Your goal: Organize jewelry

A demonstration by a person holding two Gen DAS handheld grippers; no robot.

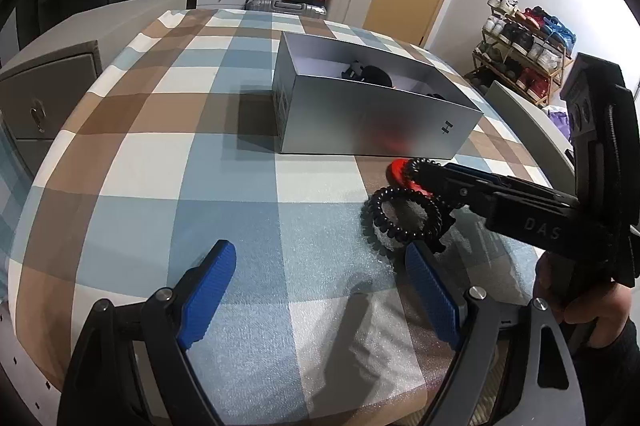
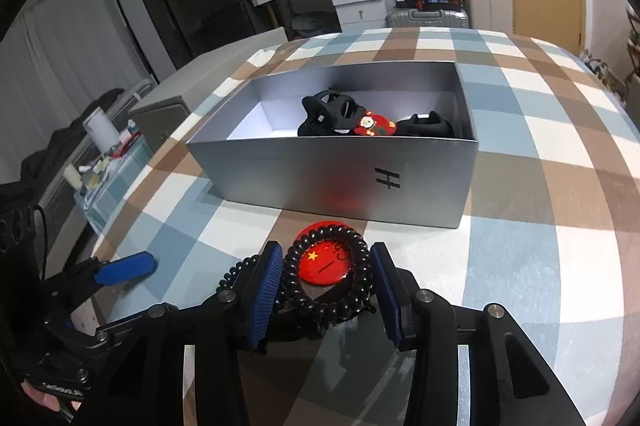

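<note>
On the table covered by a blue, brown and white checked cloth (image 1: 160, 146), going left to right, the left gripper (image 1: 320, 282) comes first: its two blue ribbed fingers (image 1: 210, 290) are spread wide with nothing between them, hovering over a thin white foam sheet (image 1: 328, 322) that lies on the cloth. Just right of it, two black spiral coil hair ties lie close together; one black spiral coil hair tie (image 1: 404, 214) rests on the foam beside the right gripper's arm, and a second coil tie (image 2: 326, 270) sits ringed over one round red glossy badge (image 2: 328, 262) that bears a yellow star. The right gripper (image 2: 326, 290) has its two blue ribbed fingers (image 2: 264, 294) spread on either side of that second coil and the badge, close to the coil's flanks; whether they touch it cannot be told. Beyond these stands one open silver-grey rectangular cardboard box (image 2: 320, 174) with a black mark on its front wall, near the badge but apart from it. Inside it lie two black hair claw clips (image 2: 328, 114) and one small red Santa-figure hair clip (image 2: 374, 124) between them.
</note>
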